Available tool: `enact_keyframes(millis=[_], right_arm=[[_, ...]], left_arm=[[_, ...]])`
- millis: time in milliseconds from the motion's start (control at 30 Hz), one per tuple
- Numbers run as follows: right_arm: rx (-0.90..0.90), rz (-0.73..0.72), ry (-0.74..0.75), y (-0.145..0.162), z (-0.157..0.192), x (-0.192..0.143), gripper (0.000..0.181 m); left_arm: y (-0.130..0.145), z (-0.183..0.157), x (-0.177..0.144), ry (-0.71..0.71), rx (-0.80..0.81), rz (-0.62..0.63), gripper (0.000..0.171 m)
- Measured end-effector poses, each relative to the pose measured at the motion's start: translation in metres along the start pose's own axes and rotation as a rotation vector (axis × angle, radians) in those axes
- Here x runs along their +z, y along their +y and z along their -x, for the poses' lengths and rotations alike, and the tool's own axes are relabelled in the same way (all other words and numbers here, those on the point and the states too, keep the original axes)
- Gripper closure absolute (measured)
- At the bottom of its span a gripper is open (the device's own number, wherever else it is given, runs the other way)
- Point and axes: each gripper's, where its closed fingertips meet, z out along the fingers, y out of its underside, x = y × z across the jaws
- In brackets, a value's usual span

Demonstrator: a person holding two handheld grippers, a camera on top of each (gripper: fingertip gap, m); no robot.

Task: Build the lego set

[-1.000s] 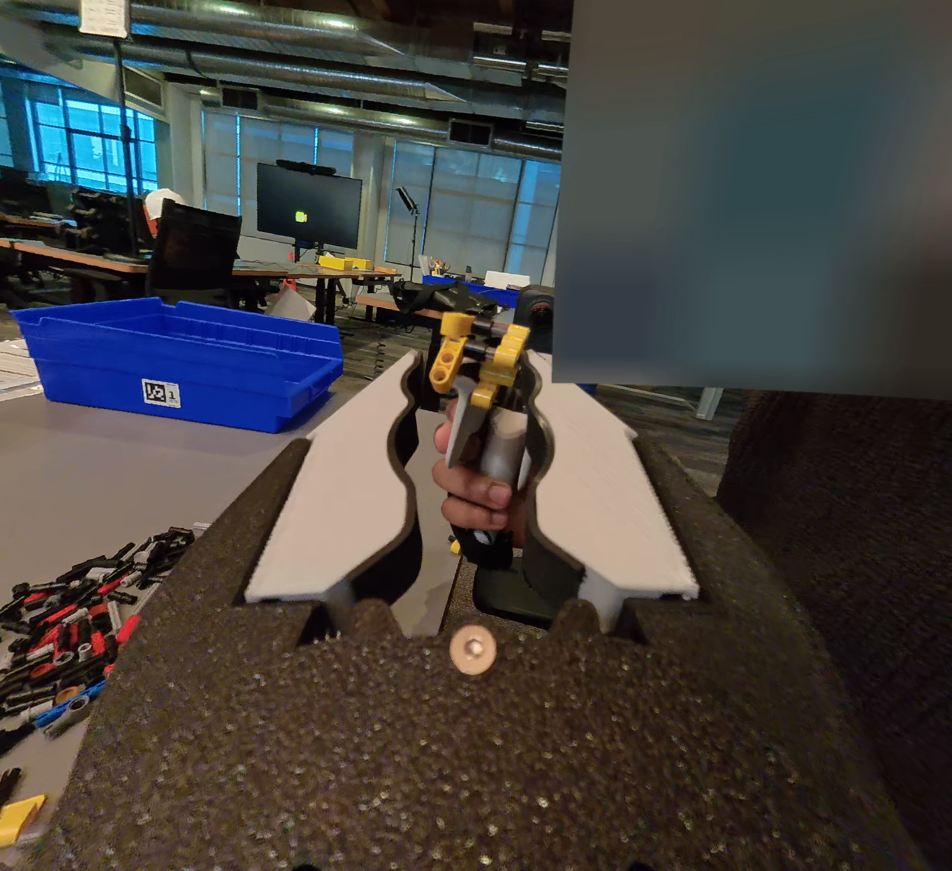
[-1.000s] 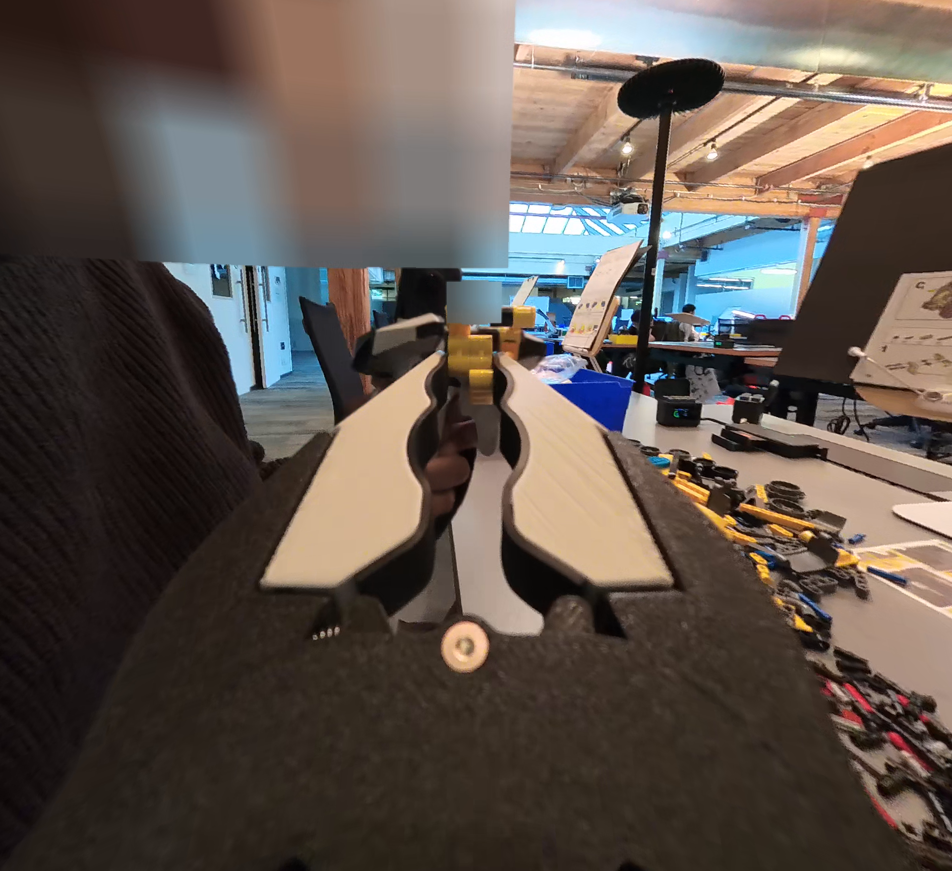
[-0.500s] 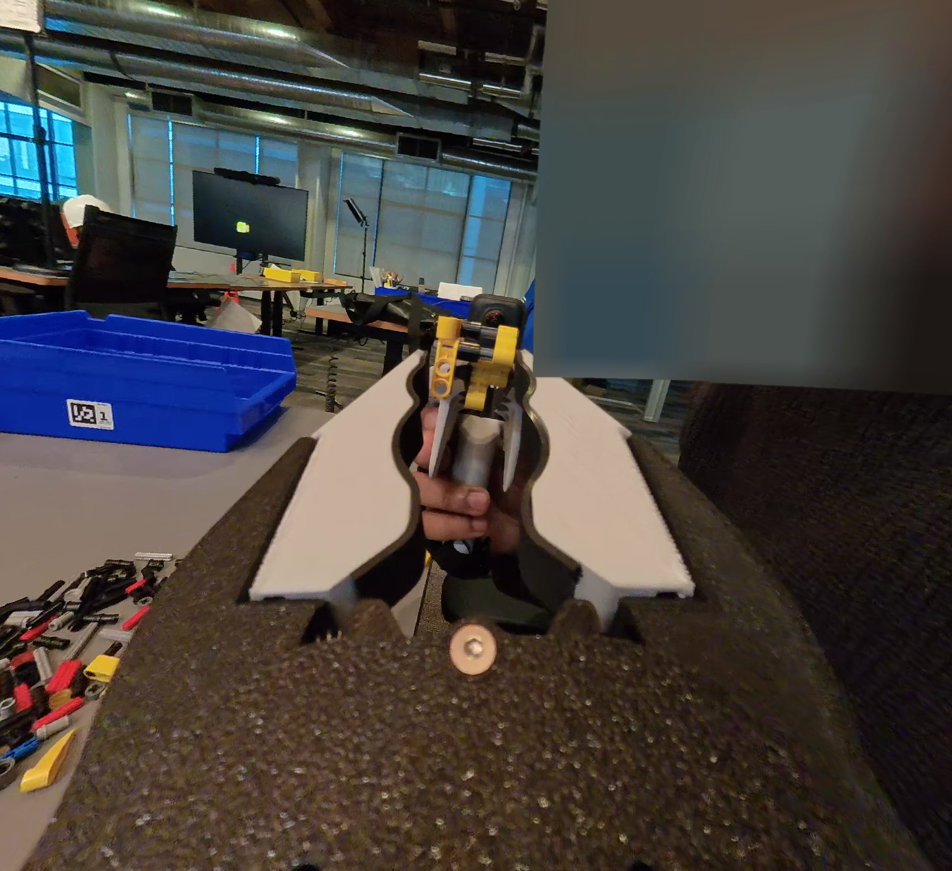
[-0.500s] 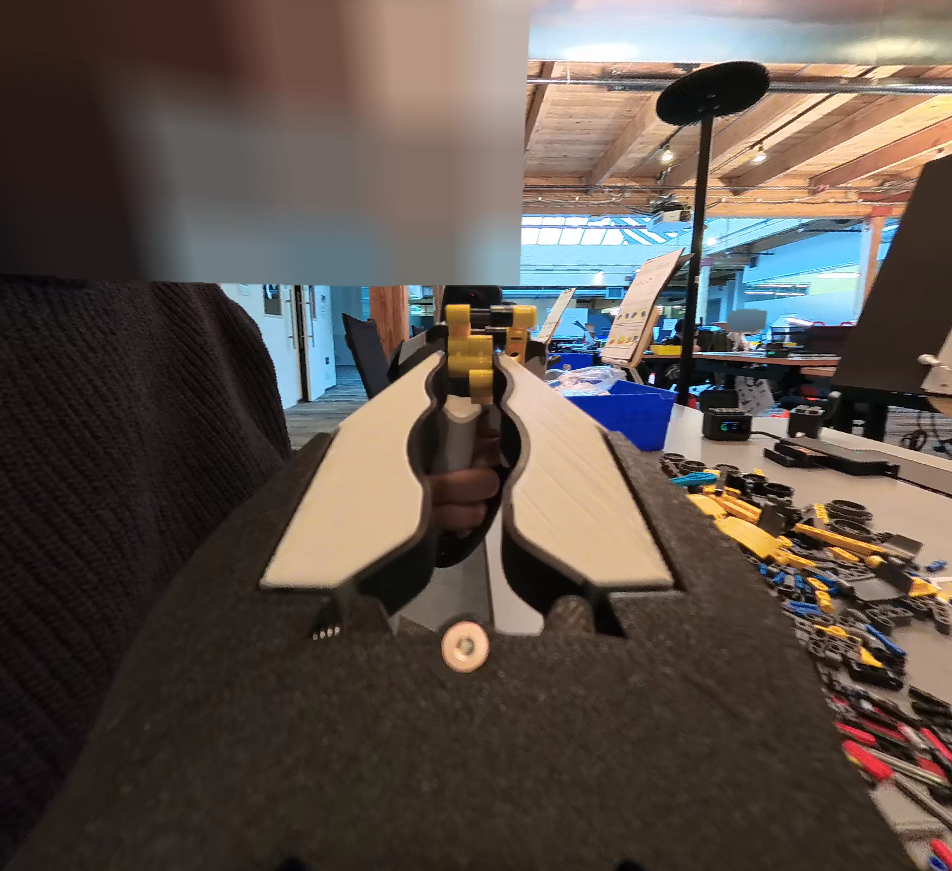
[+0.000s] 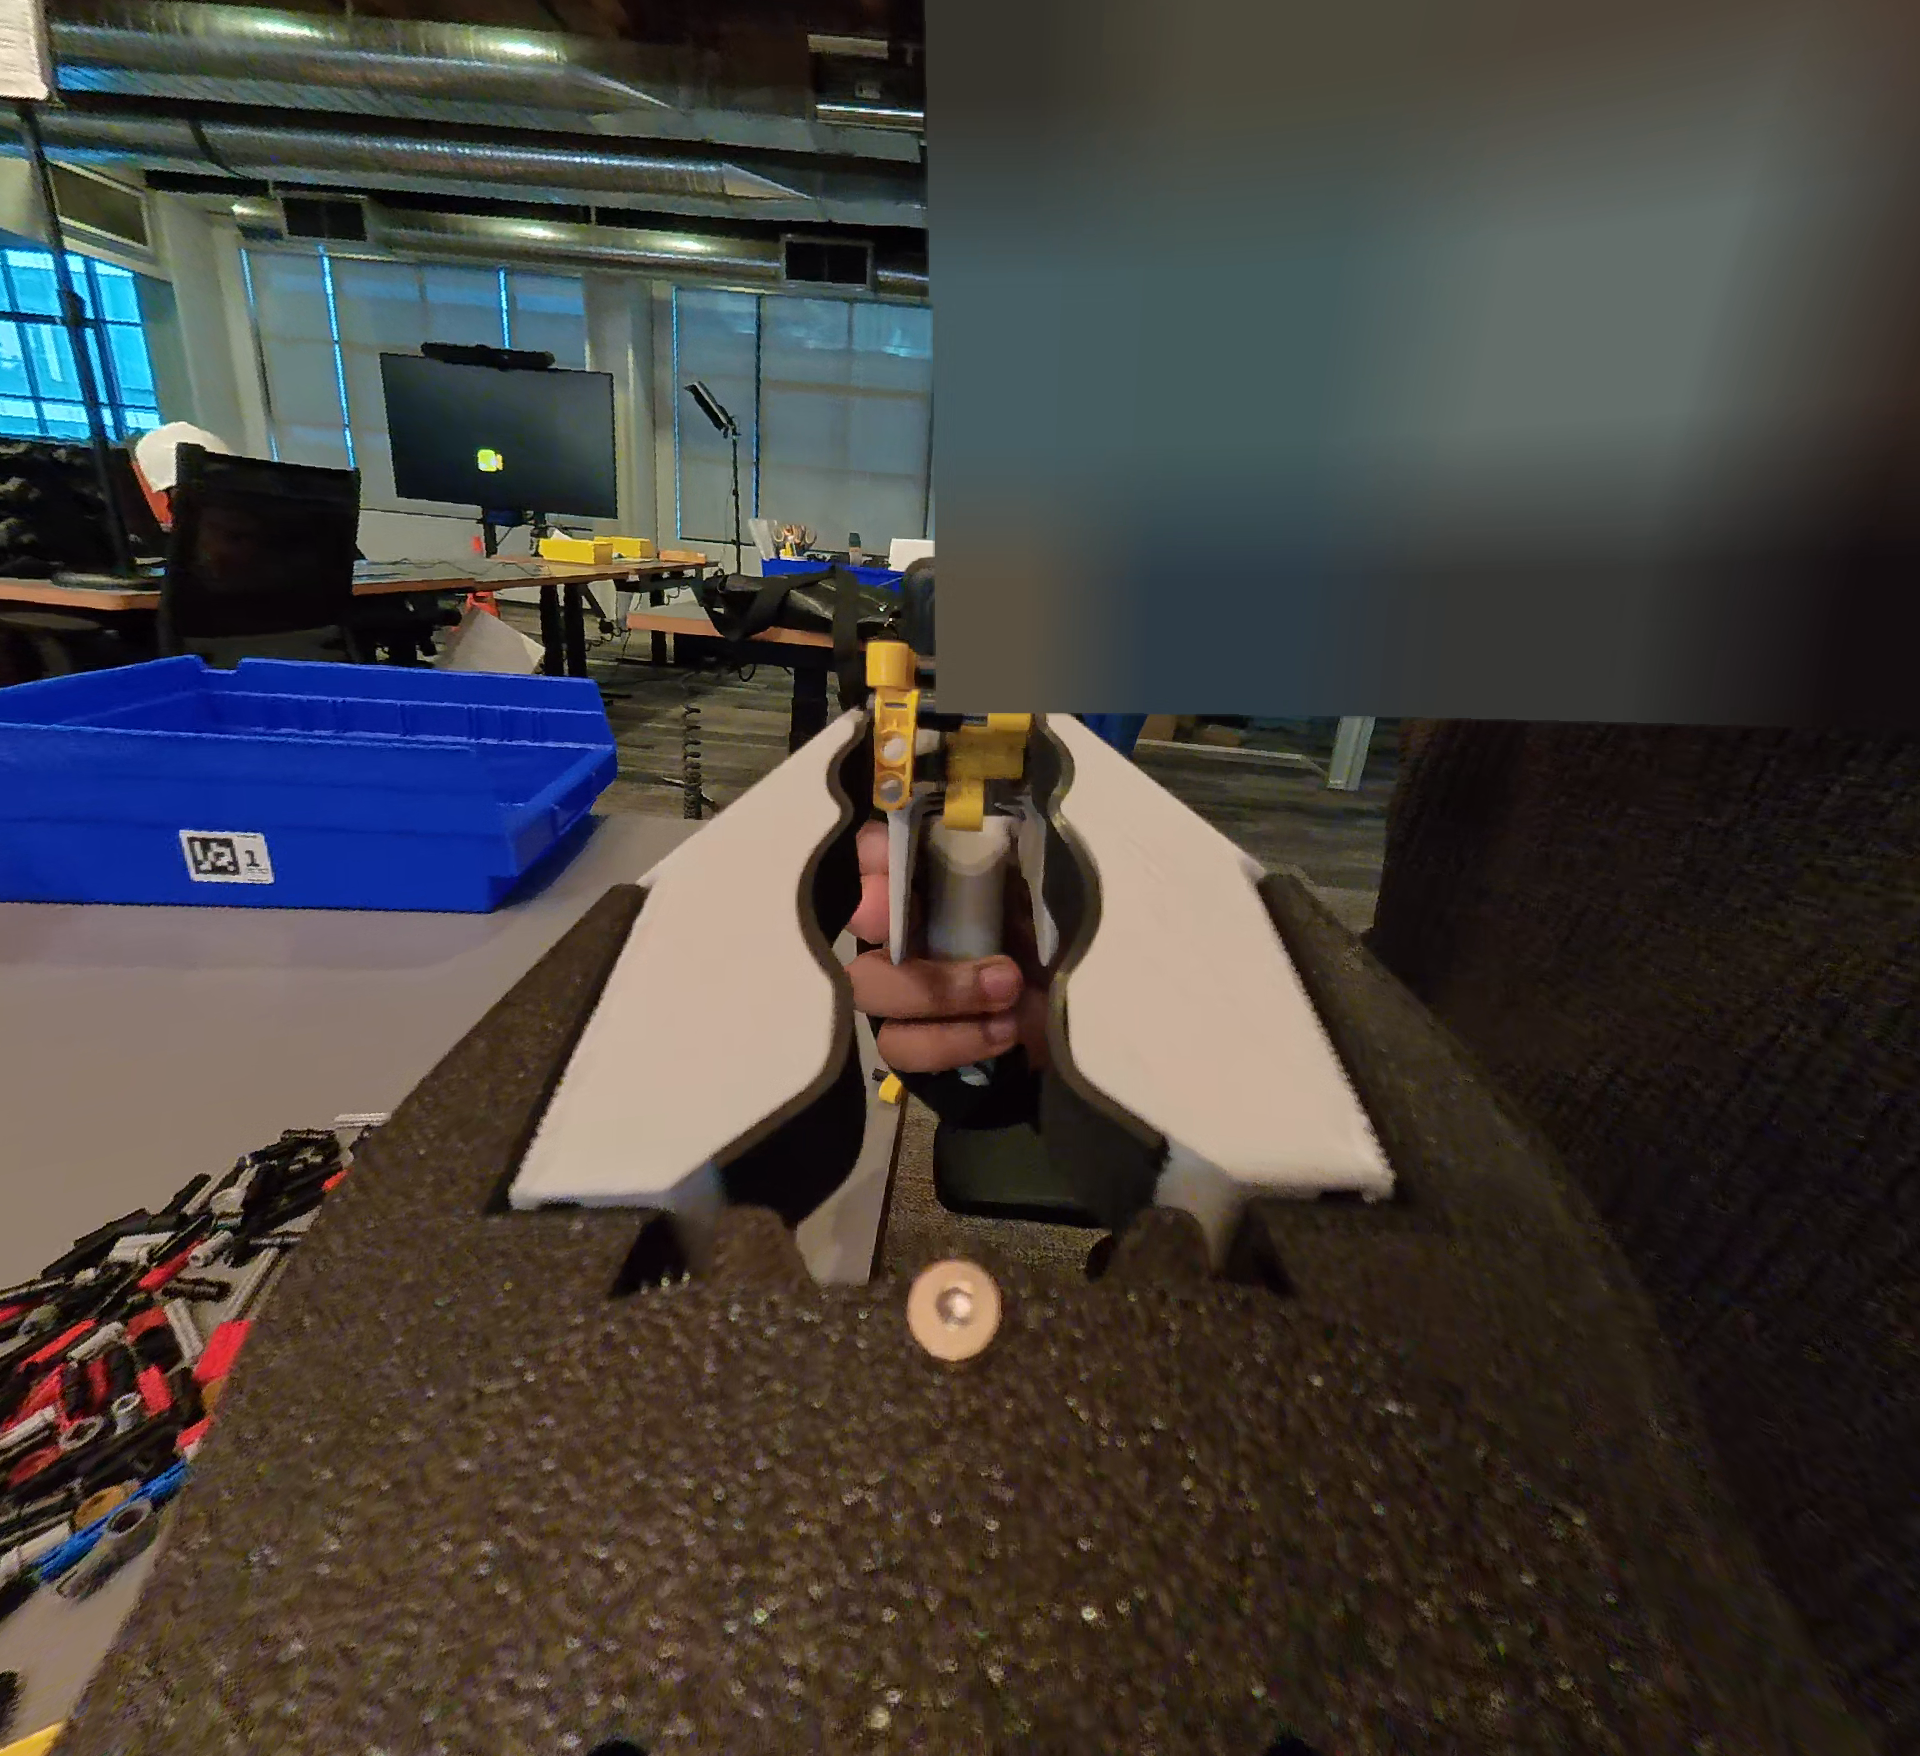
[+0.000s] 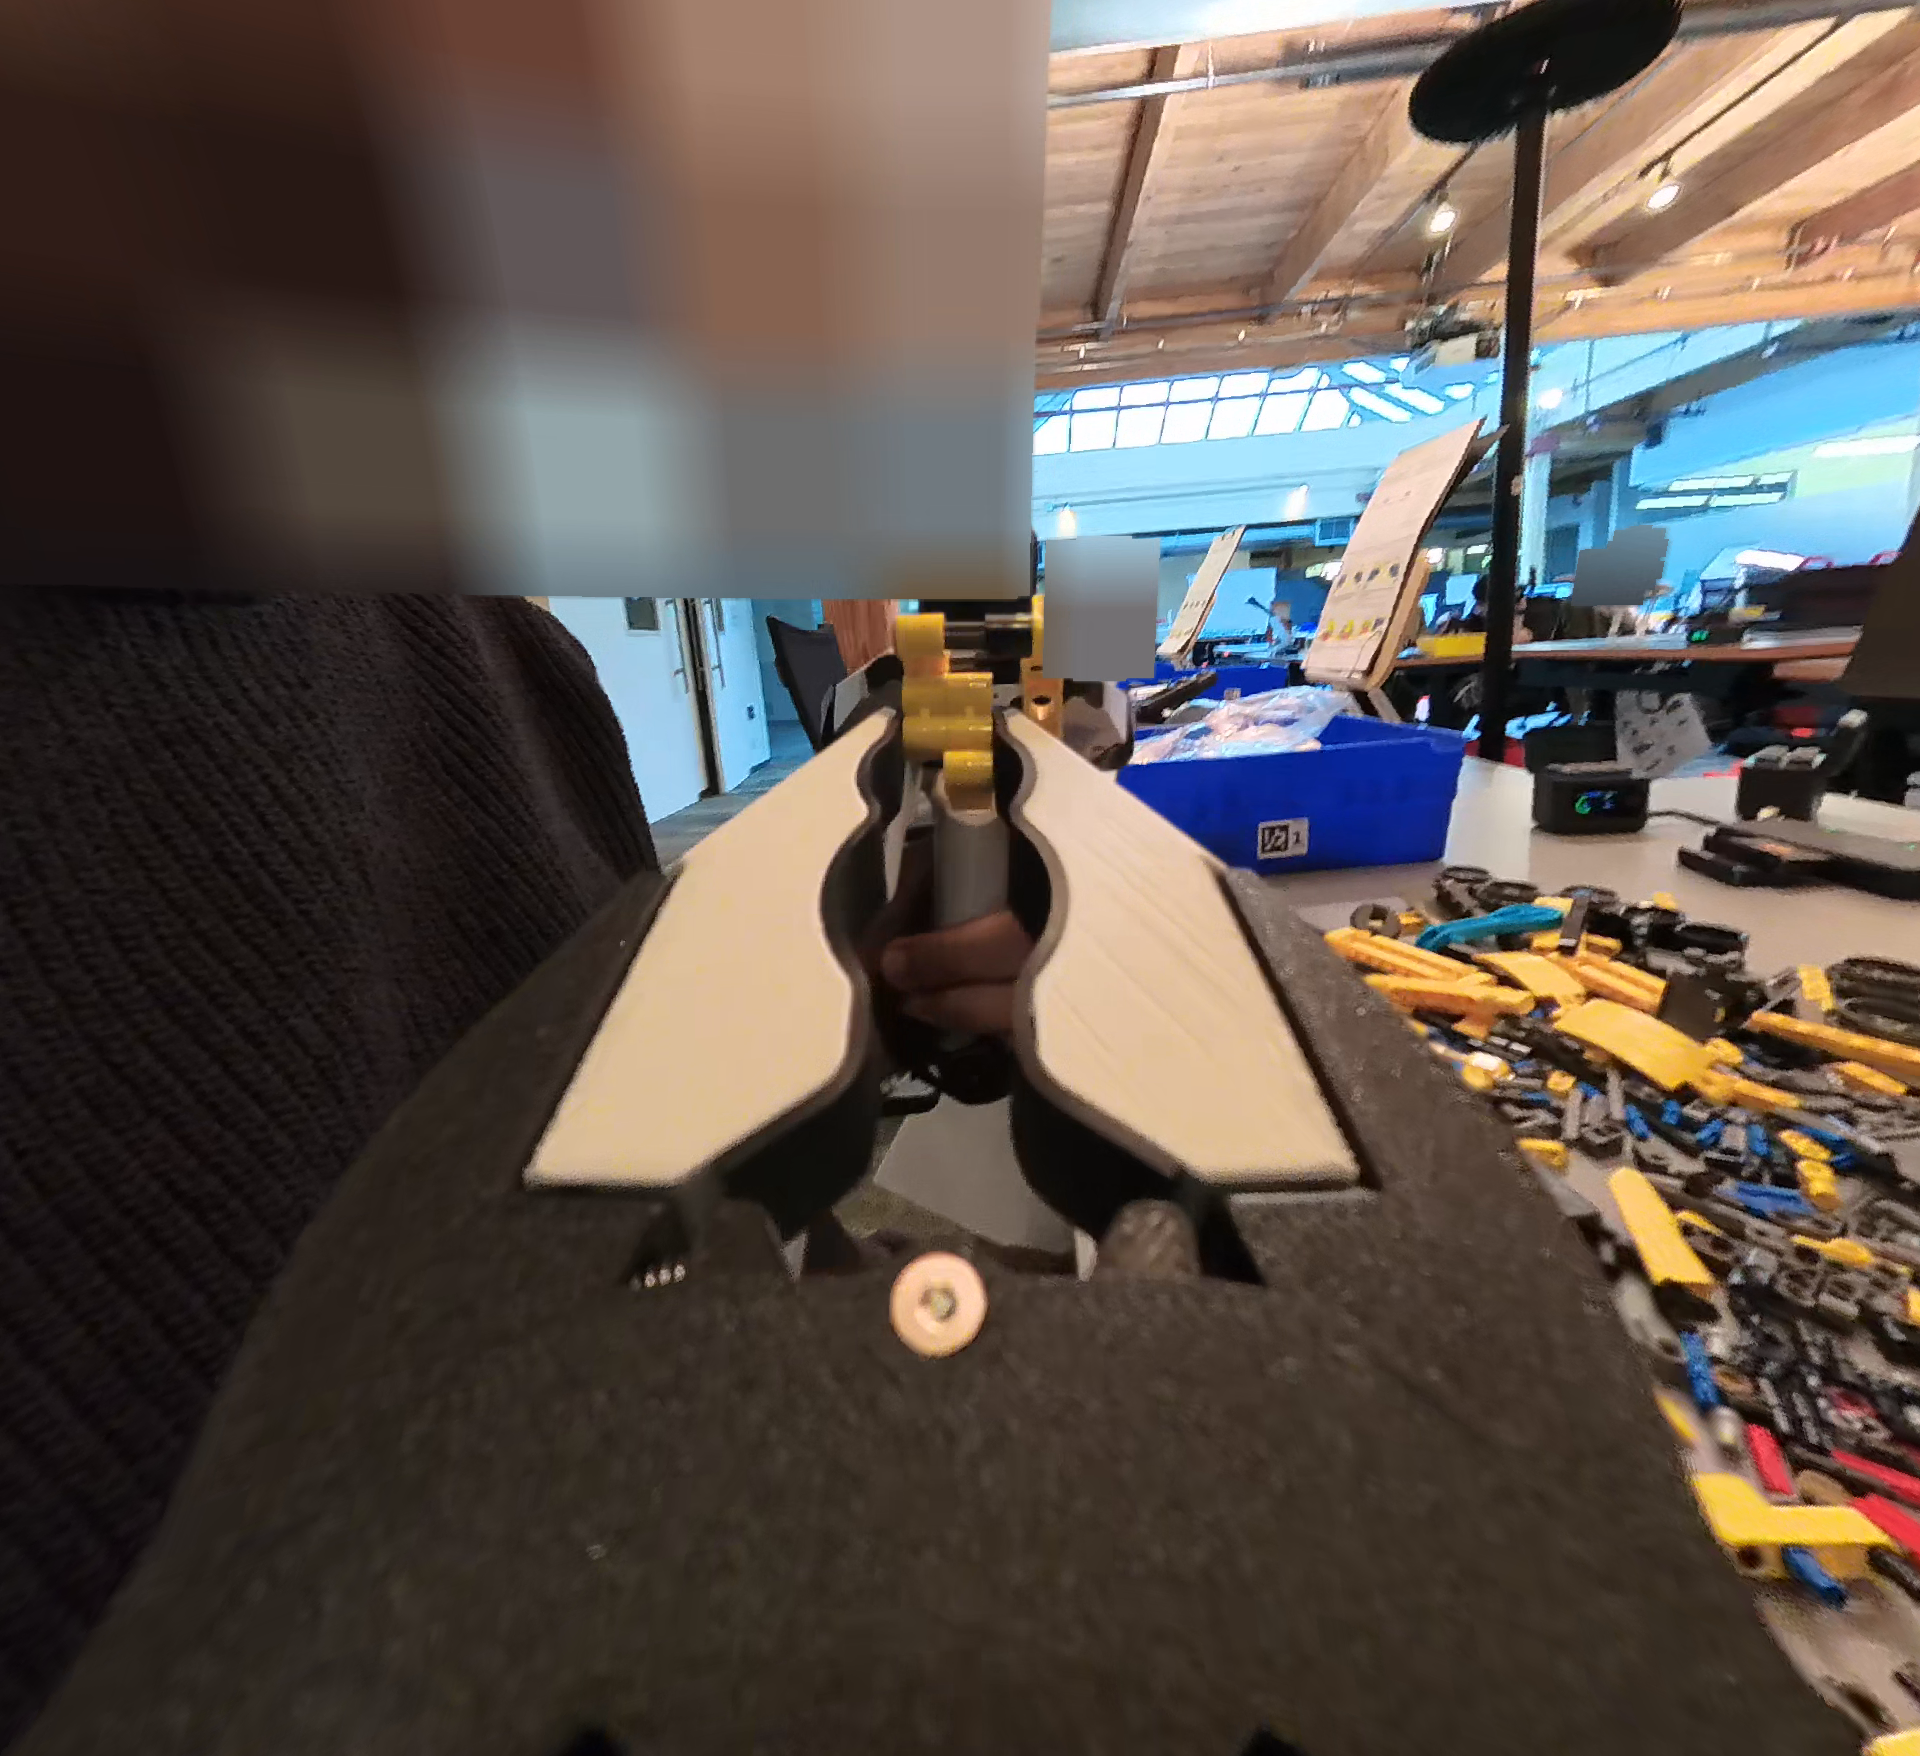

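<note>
A small yellow and black toy-brick assembly (image 5: 894, 745) is held up in the air between both grippers, which face each other tip to tip. My left gripper (image 5: 951, 740) is shut on it, with a yellow holed beam at its left fingertip and a yellow connector (image 5: 982, 756) at its right. My right gripper (image 6: 945, 730) is shut on the yellow connector (image 6: 940, 704) of the same assembly. Each view shows the other gripper's grey body (image 5: 961, 885) (image 6: 971, 865) and the hand (image 5: 935, 1000) holding it just behind the assembly. A blur patch hides the assembly's far end.
A blue bin (image 5: 312, 781) stands on the grey table (image 5: 208, 1031), with a pile of red and black parts (image 5: 104, 1343) at the lower left. The right wrist view shows a blue bin (image 6: 1288, 792), a yellow and black parts pile (image 6: 1662, 1031) and a black stand (image 6: 1517, 356). A dark sweater (image 5: 1662, 1083) is close by. The tips of both grippers are at nearly the same place.
The assembly has turned, so its yellow beam went from tilted to upright in the left wrist view. The right wrist view swung, bringing the blue bin into sight. Both grippers stay shut.
</note>
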Motion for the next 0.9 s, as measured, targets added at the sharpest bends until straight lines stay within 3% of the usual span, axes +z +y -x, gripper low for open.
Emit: enact_keyframes(millis=[467,633,900], right_arm=[[0.036,-0.015,-0.002,0.000,-0.003,-0.001,0.165],[0.028,-0.022,0.004,-0.004,-0.003,-0.003,0.165],[0.010,0.051,0.015,0.009,-0.004,0.001,0.165]], left_arm=[[0.003,0.002,0.002,0.033,-0.084,-0.049,0.139],[-0.005,0.003,-0.004,0.029,-0.069,-0.077,0.130],[-0.007,0.000,-0.003,0.024,-0.023,-0.022,0.130]])
